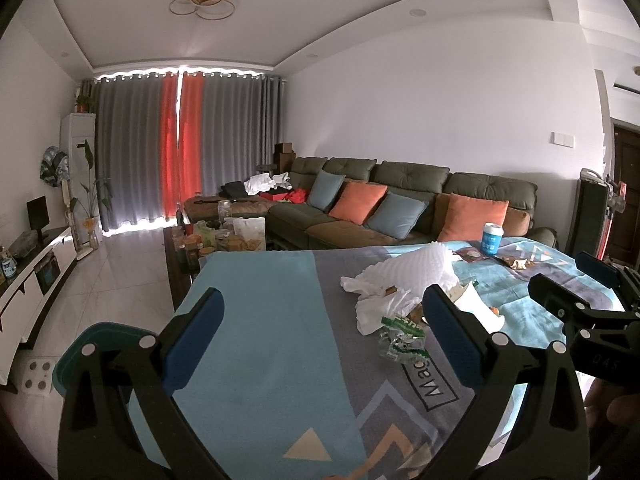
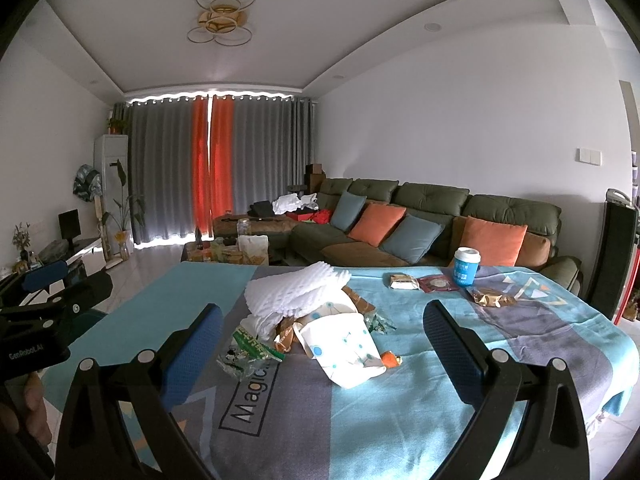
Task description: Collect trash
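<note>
Both the left gripper [image 1: 324, 332] and right gripper [image 2: 322, 344] are hovering with jaws released and empty; the trash pile [image 2: 316, 320] of foam sheet, wrappers and paper bag is lying mid-bench [image 2: 400, 420], blue cup [image 2: 466, 267] beyond

Both grippers, the left gripper [image 1: 322, 330] and the right gripper [image 2: 322, 346], had black frames with silver round screws and blue textured finger pads [image 1: 194, 340]. White "GenRobot.AI" lettering marked the left one's housing.
</note>
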The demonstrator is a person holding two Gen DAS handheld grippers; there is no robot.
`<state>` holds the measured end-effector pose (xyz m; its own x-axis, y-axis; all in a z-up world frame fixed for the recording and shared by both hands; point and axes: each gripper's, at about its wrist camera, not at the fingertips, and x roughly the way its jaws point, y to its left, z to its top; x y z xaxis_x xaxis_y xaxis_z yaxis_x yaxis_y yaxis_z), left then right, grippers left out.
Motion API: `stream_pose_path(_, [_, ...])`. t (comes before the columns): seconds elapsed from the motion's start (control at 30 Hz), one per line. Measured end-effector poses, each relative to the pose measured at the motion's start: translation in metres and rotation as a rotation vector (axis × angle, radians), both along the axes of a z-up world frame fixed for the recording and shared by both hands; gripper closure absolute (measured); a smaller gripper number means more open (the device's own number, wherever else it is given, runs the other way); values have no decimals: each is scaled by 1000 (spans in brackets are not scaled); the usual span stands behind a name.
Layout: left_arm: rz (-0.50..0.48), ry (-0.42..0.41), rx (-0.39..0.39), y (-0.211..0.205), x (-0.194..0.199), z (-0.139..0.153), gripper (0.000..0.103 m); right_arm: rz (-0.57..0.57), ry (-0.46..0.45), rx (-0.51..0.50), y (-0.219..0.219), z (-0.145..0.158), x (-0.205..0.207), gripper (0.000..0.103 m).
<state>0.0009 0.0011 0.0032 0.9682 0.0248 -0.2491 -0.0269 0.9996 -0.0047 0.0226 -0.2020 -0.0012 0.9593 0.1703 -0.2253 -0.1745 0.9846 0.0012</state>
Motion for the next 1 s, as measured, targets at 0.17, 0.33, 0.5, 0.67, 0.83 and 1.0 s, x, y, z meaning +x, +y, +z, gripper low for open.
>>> stream_pose_path(0.17, [1, -2, 3, -1, 1, 0, 5, -1, -3, -2, 0, 0, 0, 6])
stream_pose_path(0.33, [-1, -4, 3, -2, 1, 0, 5, -2, -1, -2, 1, -1, -1, 6])
stream_pose_path(0.5, [-5, -5, 1, -2, 1, -1, 5, -1, -1, -1, 0, -1, -1, 6])
stream_pose_path(0.67, [-8, -10, -7, -3, 1, 1, 5, -4, -1, -3, -1, -1, 0, 6])
stream_pose_path(0.83, [-13, -8, -8, -4, 2, 1, 5, -1, -1, -1, -1, -2, 0, 6])
stream_pose_path(1.0, [-14, 7, -8, -3, 4, 0, 5, 0, 2, -7, -1, -2, 2, 6])
